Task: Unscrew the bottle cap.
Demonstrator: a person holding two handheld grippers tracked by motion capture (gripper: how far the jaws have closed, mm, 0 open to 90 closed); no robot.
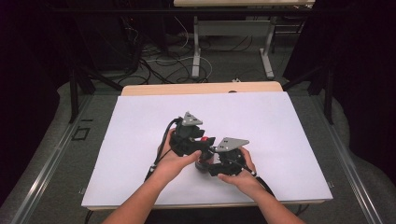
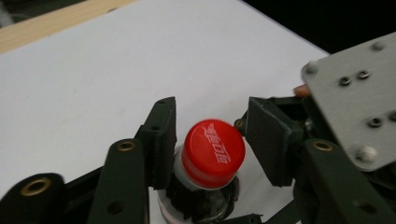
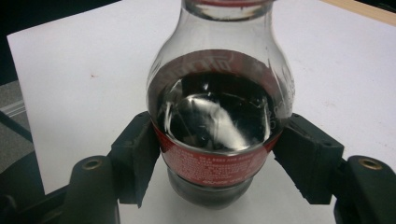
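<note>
Red cap between left gripper jaws; right gripper clamps bottle

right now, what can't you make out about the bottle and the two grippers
- High view: the bottle is mostly hidden by both hands and grippers; just a red speck of cap shows.
- Left gripper view: the left gripper flanks the cap; contact cannot be told. The body is hidden below.
- Right gripper view: the top edge cuts off the neck; label print too blurred to read.
</note>
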